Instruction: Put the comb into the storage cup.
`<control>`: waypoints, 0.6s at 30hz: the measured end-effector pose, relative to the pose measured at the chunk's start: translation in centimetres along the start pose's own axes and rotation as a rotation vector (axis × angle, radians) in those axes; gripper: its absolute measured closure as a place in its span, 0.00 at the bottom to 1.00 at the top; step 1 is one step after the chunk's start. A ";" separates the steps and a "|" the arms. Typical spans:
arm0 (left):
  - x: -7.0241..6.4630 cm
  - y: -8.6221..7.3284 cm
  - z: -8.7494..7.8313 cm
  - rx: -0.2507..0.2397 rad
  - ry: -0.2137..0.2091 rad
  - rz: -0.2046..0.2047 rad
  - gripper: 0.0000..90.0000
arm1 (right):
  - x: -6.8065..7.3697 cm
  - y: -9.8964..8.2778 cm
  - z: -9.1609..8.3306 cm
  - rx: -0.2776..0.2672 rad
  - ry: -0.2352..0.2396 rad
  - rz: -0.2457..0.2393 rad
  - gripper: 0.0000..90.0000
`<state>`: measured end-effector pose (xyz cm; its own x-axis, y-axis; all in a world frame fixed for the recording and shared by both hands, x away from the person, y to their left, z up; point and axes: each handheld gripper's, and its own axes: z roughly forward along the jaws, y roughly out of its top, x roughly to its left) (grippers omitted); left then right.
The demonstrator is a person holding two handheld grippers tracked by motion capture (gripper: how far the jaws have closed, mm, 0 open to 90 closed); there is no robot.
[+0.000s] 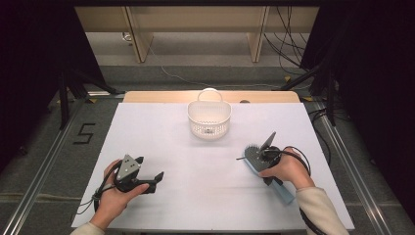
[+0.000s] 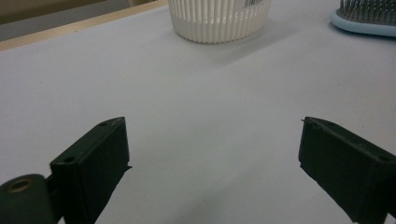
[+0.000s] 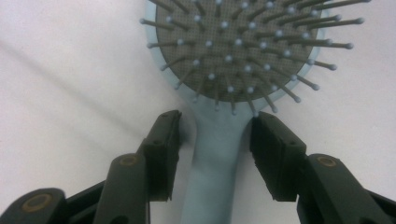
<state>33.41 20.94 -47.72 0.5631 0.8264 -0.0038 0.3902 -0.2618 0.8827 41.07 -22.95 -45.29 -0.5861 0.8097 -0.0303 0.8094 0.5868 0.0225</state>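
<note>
**High view: brush grab under way at the table**

High view has me at the white table (image 1: 195,196), both grippers down low. Largest item first: white slotted basket (image 1: 209,119) sits at the far middle, well apart from both hands. Nearer, on my right side, the light-blue hairbrush (image 1: 254,159) lies flat, bristles up, head pointing toward the basket, handle running back under my right hand.

Right gripper (image 3: 215,140) straddles the brush neck just below the bristle pad. Jaws stand half spread, one each side of the handle; there's a sliver of gap on both sides, so no pinch yet. Left gripper (image 2: 212,163) waits over bare tabletop w/ jaws wide apart, nothing between them; basket and brush head sit beyond it.

Step in hand, as I read it: closing on the handle for pickup. Next move prob needs the jaws squeezed till pads bite the neck squarely, then a level lift, so the head-heavy brush doesn't swivel, and a carry fwd to the basket.
</note>
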 end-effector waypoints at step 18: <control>0.0 0.0 0.0 -0.001 0.000 -0.001 0.09 | 0.1 0.1 -0.1 0.014 0.006 0.019 0.68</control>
<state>33.41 20.94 -47.72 0.5626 0.8267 -0.0048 0.3904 -0.2605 0.8830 41.11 -22.85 -45.22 -0.5711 0.8205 -0.0241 0.8206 0.5714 0.0093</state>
